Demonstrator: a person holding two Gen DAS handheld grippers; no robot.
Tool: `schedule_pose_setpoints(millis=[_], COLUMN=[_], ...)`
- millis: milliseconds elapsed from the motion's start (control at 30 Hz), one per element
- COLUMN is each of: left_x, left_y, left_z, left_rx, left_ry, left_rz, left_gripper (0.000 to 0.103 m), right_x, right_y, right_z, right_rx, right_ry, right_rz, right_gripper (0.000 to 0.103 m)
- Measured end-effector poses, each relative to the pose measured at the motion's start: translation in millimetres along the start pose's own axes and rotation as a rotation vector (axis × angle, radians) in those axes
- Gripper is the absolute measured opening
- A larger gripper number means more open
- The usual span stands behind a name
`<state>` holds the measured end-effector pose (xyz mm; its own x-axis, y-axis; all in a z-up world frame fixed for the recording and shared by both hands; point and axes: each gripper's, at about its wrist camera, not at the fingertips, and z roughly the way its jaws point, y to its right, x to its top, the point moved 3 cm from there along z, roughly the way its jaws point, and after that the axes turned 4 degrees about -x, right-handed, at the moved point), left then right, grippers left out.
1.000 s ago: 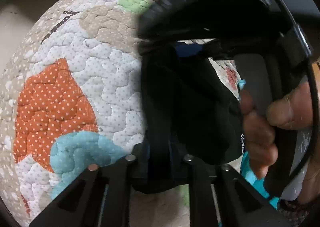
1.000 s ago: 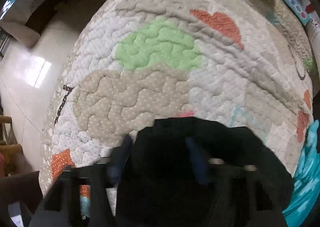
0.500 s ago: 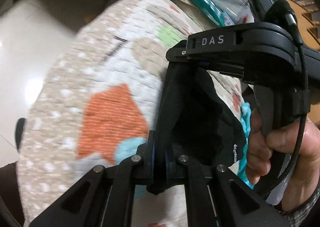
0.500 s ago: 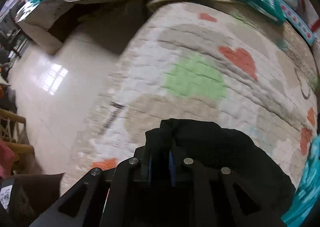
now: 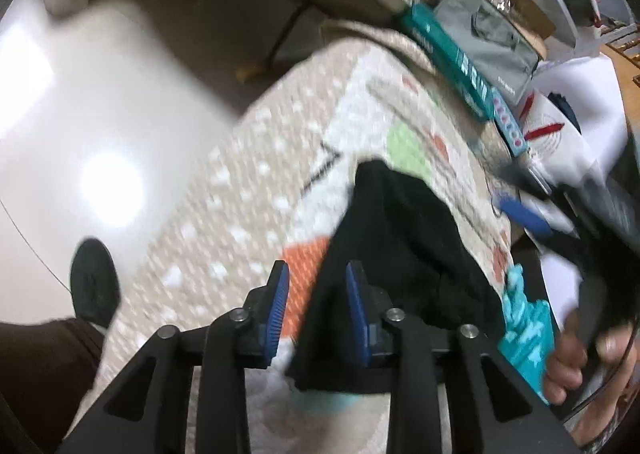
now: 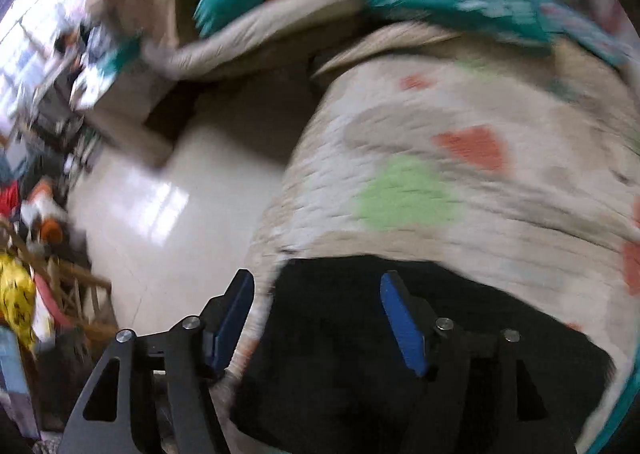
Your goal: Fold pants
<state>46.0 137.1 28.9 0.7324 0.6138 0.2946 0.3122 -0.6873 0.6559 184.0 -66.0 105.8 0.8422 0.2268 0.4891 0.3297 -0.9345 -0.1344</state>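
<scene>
On quilt (image 5: 248,213), pants (image 5: 404,238) released, both grippers' jaws now apart, lifted

1. The black pants (image 6: 360,354) run under the right tongs (image 6: 320,318) and off the bottom edge, so their near part is hidden.
2. The clutter (image 6: 72,53) at far left is too smeared to identify.
3. The right hand (image 5: 576,350) is cut off by the frame edge.
4. The quilt (image 5: 240,213) pattern is motion-blurred.
</scene>
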Motion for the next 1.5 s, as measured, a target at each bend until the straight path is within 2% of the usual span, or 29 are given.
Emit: schedule_pose_setpoints(millis=[100, 233, 333, 467, 600, 767, 867, 933, 1033, 1067, 1100, 1133, 1167, 1200, 1267, 1400, 1500], left_x=[13.1, 6.7, -2.2, -8.4, -24.9, -64.1, -83.2, -97.1, -111.4, -116.6, -122.0, -129.1, -133.9, -135.9, -134.3, -107.6, -73.9], left_y=[1.2, 18.0, 45.0, 100.8, 184.9, 272.6, 298.5, 312.1, 321.5, 323.8, 325.4, 327.0, 328.3, 328.0, 327.7, 323.3, 311.5], left_z=[-1.0, -2.3, 6.0, 22.0, 52.9, 134.1, 184.3, 220.1, 254.5, 262.2, 267.7, 270.8, 269.3, 266.8, 254.6, 213.9, 168.0], left_rx=[0.007, -0.015, -0.044, -0.078, -0.106, -0.094, -0.085, -0.075, -0.05, -0.052, -0.043, -0.014, 0.007, 0.02, -0.009, -0.068, -0.134], left_ry=[0.037, 0.046, 0.02, -0.066, -0.163, -0.326, -0.43, -0.496, -0.56, -0.592, -0.611, -0.618, -0.601, -0.589, -0.585, -0.516, -0.443], left_rz=[0.043, 0.164, 0.287, 0.403, 0.613, 0.856, 0.891, 0.92, 0.958, 0.965, 0.985, 1.047, 1.099, 1.128, 1.132, 1.048, 0.955], left_gripper=[0.028, 0.032, 0.034, 0.036, 0.045, 0.046, 0.046, 0.046, 0.047, 0.05, 0.05, 0.049, 0.033, 0.022, 0.014, 0.012, 0.012], right_x=[-34.7, -108.3, -163.4, -198.7, -209.4, -214.3, -216.7, -214.6, -209.4, -208.8, -208.5, -208.2, -206.8, -206.3, -201.6, -182.5, -165.3], right_y=[85.8, 184.2, 220.0, 236.2, 241.6, 236.7, 231.6, 230.8, 232.6, 233.5, 233.7, 233.5, 232.5, 231.3, 223.4, 192.6, 149.6], right_z=[-55.4, -91.8, -97.2, -83.2, -73.3, -37.4, -20.9, -18.6, -14.1, -12.3, -11.8, -11.6, -11.0, -10.8, -16.2, -35.2, -53.2], right_rx=[-0.087, -0.063, -0.009, -0.035, -0.03, 0.04, 0.069, 0.077, 0.086, 0.085, 0.078, 0.071, 0.081, 0.097, 0.094, 0.081, 0.066], right_ry=[0.117, 0.227, 0.272, 0.233, 0.221, 0.18, 0.163, 0.182, 0.199, 0.202, 0.202, 0.198, 0.193, 0.192, 0.208, 0.262, 0.299], right_rz=[0.19, 0.526, 0.719, 0.817, 0.827, 0.849, 0.865, 0.861, 0.855, 0.856, 0.855, 0.852, 0.848, 0.845, 0.806, 0.662, 0.498], right_gripper=[0.075, 0.075, 0.075, 0.075, 0.075, 0.075, 0.075, 0.077, 0.077, 0.076, 0.07, 0.053, 0.04, 0.024, 0.022, 0.021, 0.02])
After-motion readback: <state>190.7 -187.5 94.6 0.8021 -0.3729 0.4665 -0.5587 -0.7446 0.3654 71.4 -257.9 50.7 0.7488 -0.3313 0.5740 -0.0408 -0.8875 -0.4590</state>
